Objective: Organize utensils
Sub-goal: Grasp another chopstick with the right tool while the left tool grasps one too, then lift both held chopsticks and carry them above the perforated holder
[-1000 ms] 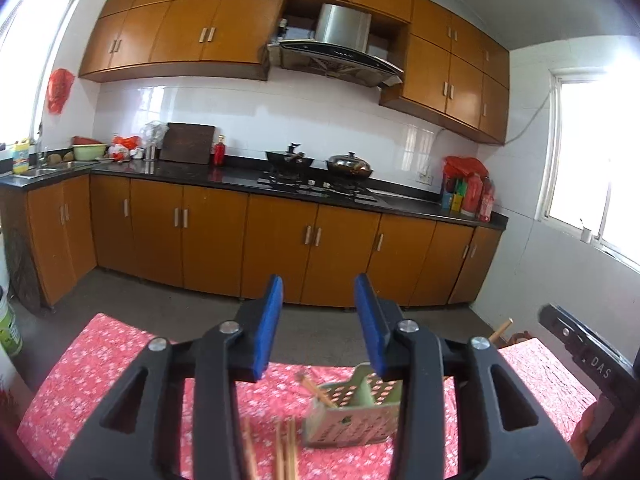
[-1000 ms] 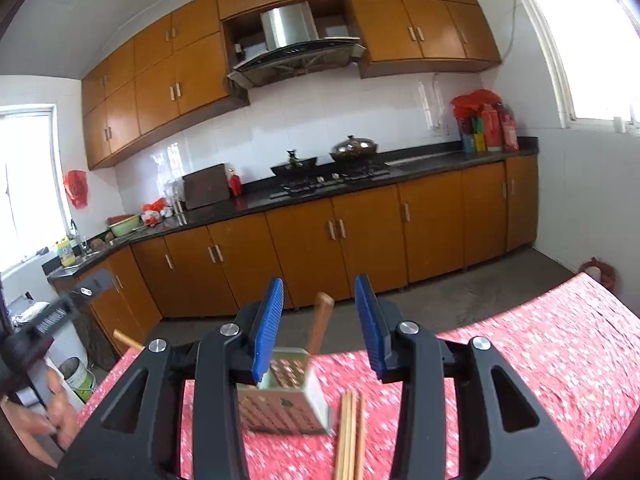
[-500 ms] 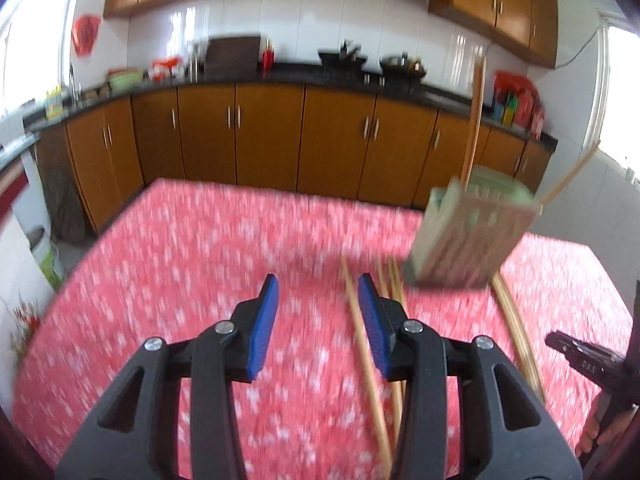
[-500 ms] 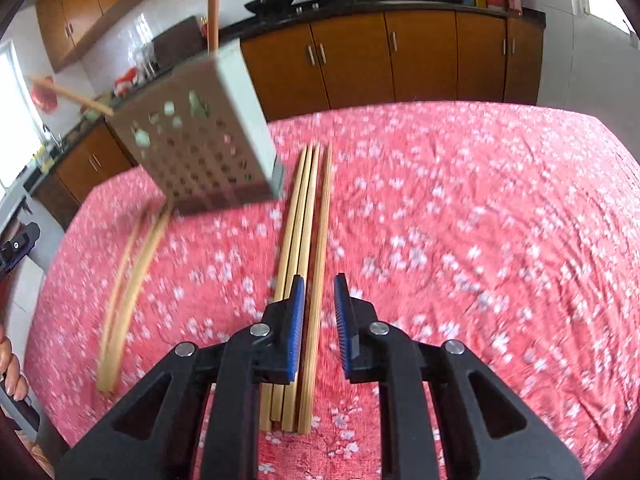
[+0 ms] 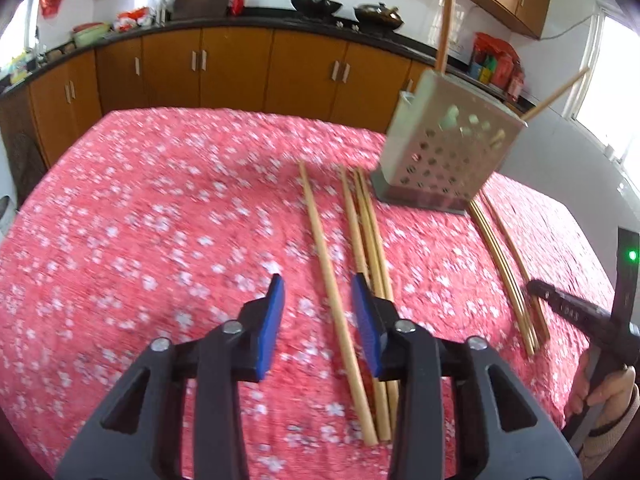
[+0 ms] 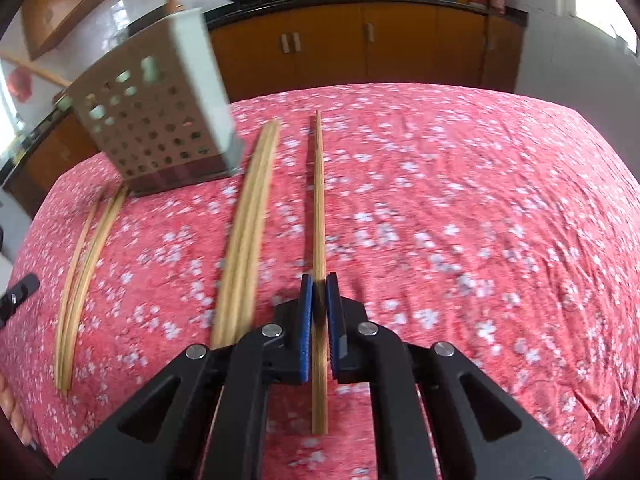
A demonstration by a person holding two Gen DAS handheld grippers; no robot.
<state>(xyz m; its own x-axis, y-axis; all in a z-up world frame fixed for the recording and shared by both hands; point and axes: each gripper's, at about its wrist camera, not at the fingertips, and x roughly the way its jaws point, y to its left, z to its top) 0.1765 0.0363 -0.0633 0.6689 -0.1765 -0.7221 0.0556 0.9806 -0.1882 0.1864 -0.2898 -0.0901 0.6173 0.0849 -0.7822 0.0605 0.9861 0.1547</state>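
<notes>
Clamping chopstick (image 6: 319,216): right tool (image 6: 319,282) | left tool (image 5: 319,290) closing, astride chopstick, untouching

Reds, tans and blues

We see a red tablecloth (image 5: 160,208) with white blossoms, tan chopsticks (image 5: 332,292), a pale grey-green holder (image 5: 448,152) dotted with holes, blue pads (image 5: 272,320) on black grippers, orange-brown cabinets (image 5: 236,68).

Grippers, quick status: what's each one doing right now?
Left gripper: jaws closing around a single chopstick, pads not yet touching it.
Right gripper: shut on one chopstick.
</notes>
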